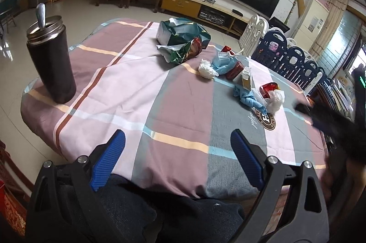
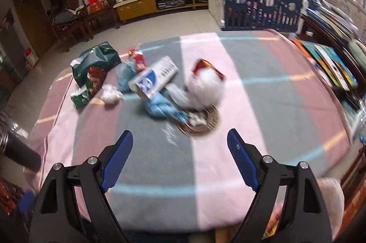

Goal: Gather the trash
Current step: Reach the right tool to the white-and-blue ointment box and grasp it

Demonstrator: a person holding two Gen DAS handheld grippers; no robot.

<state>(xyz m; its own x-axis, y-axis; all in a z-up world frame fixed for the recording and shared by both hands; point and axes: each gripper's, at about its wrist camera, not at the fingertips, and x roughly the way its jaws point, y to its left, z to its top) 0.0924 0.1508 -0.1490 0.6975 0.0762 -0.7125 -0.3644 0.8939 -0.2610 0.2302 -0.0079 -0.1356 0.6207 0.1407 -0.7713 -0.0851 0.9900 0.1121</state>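
Note:
Trash lies in a loose heap on the striped tablecloth [image 1: 141, 92]: a dark green bag [image 1: 183, 33], a green snack wrapper [image 1: 183, 52], a crumpled tissue [image 1: 207, 69], a blue mask [image 1: 223, 63], a small carton [image 1: 246, 80], a blue glove [image 1: 249, 100] and a white plastic bag [image 1: 275, 98]. My left gripper [image 1: 179, 147] hovers open over the near table edge, well short of the heap. My right gripper [image 2: 180, 144] is open and empty too, close to the glove [image 2: 160, 108], the white bag [image 2: 205, 87] and a white-and-blue box [image 2: 153, 80]. The right wrist view is motion-blurred.
A tall black flask [image 1: 51, 64] with a spoon in it stands at the table's left edge. Books [image 2: 331, 66] lie on a shelf along the right side. A blue-and-white play fence [image 1: 286, 55] stands behind the table. Chairs and a TV cabinet line the far wall.

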